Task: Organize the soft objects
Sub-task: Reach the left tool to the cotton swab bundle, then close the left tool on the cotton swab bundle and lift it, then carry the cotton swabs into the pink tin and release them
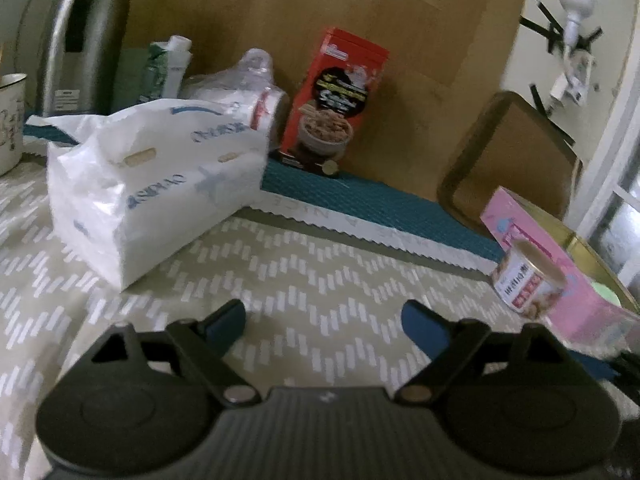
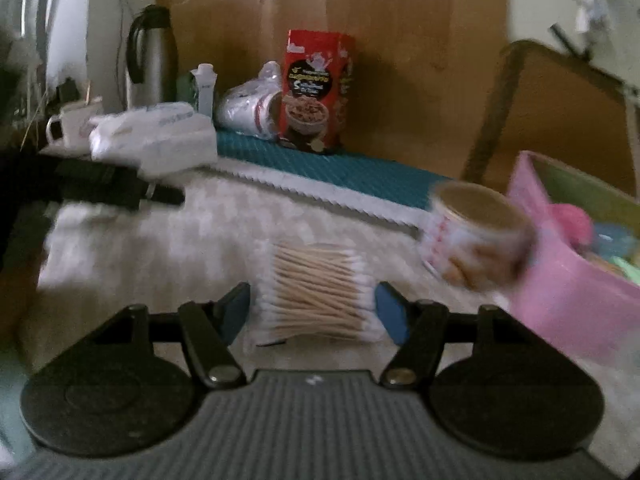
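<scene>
My right gripper [image 2: 314,310] is shut on a clear pack of cotton swabs [image 2: 316,292], its blue pads touching both ends. My left gripper [image 1: 324,320] is open and empty above the patterned tablecloth [image 1: 320,280]. A white soft tissue pack [image 1: 152,184] lies ahead and to the left of it; it also shows in the right wrist view [image 2: 156,136]. A pink box [image 2: 568,280] with soft items inside stands at the right; it also shows in the left wrist view [image 1: 560,280].
A small tin can [image 2: 476,236] stands against the pink box. A red cereal box [image 2: 316,88], a bagged stack of cups [image 2: 252,108], a carton [image 2: 204,88], a steel flask [image 2: 150,56] and a mug [image 2: 76,124] stand at the back. A teal mat [image 2: 320,168] lies there.
</scene>
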{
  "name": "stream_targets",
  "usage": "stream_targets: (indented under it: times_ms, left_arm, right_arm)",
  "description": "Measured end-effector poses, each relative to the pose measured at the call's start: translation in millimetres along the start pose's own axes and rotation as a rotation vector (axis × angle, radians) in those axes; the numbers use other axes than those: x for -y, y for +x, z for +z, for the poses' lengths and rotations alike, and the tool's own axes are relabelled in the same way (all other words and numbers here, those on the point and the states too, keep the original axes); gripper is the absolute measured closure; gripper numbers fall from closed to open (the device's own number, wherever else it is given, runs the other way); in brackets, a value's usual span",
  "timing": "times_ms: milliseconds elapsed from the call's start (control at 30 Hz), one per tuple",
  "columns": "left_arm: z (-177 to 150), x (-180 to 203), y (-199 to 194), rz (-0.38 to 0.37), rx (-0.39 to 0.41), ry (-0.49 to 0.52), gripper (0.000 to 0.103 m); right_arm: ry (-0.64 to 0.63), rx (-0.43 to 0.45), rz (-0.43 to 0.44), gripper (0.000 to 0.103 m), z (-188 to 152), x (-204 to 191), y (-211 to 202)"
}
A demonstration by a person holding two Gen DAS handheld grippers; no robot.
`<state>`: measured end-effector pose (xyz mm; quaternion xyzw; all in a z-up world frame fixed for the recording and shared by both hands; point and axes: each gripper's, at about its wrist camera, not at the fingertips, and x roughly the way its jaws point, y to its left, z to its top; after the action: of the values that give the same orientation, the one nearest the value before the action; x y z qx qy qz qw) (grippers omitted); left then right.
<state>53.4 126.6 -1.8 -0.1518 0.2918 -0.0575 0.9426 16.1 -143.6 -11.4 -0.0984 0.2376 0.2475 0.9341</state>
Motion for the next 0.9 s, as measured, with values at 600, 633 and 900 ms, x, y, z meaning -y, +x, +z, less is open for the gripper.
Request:
stream_targets:
  times_ms: [600, 633, 900]
  left_arm:
    - [-60, 224, 19, -0.516, -0.427, 0.293, 0.024]
    - [-63, 230, 20, -0.508, -0.434, 0.307, 0.026]
    - [-78, 258, 28, -0.528, -0.481, 0.393, 0.046]
  right_arm:
    - [0.188, 0.114, -0.23, 0.009, -117, 59, -131]
    - [0.191, 0.12, -0.214, 0.009, -118, 61, -131]
    - [0.182, 0.127, -0.125, 0.055, -127, 63, -129]
